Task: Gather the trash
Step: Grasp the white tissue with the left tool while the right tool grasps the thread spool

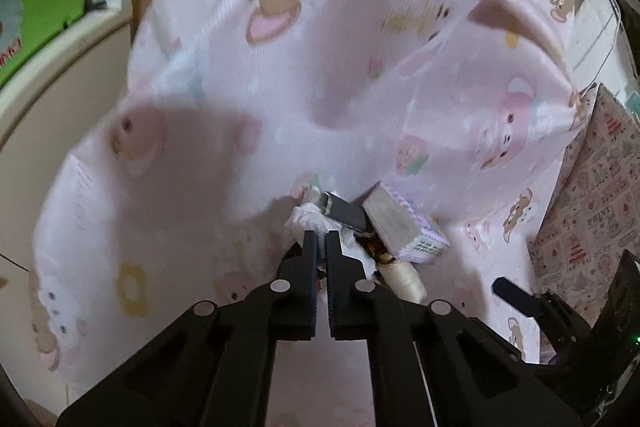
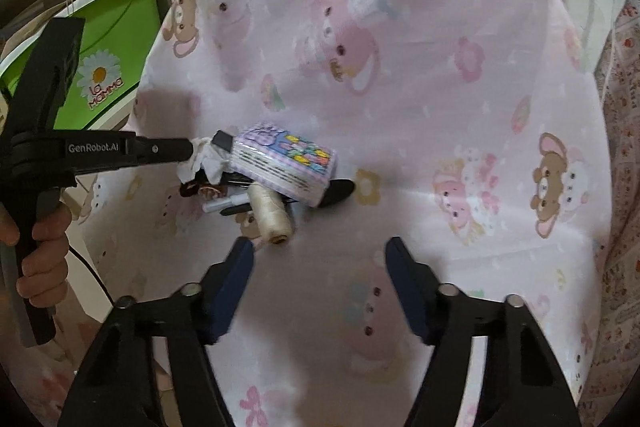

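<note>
Two grippers work over a small heap on the pink bear-print sheet (image 2: 400, 99). The left gripper (image 1: 321, 241) has its jaws pinched together on the crumpled white tissue (image 2: 202, 159) at the heap's left edge — touching a pack of tissues (image 2: 286, 165). The right gripper (image 2: 320, 247) stands apart, nothing between its jaws, just short of a spool of thread (image 2: 270, 217).
</note>
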A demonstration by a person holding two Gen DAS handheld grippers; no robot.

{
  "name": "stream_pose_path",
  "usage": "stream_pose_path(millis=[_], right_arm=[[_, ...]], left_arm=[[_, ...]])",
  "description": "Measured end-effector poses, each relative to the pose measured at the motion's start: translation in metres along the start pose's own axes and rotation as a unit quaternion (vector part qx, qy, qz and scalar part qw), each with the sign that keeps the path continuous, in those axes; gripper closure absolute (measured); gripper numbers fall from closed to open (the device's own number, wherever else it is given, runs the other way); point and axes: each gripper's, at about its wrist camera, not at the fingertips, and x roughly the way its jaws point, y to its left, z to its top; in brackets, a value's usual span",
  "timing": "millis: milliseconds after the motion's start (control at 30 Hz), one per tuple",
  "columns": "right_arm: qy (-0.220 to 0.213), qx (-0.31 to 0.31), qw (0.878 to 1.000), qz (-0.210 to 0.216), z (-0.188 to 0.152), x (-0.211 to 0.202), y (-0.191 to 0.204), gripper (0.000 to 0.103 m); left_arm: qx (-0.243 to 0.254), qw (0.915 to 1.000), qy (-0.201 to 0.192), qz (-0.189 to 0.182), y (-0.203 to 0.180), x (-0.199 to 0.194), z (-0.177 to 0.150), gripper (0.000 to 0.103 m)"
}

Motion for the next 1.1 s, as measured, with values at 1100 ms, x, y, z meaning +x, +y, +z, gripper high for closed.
stream_pose_path(millis=[1100], right_arm=[[0.007,-0.020,0.996,0.088,-0.004,0.031,0.042,0.078]], left_arm=[[0.090,0.9680,-0.165,0.166,-0.008,-0.090,-0.026,0.100]])
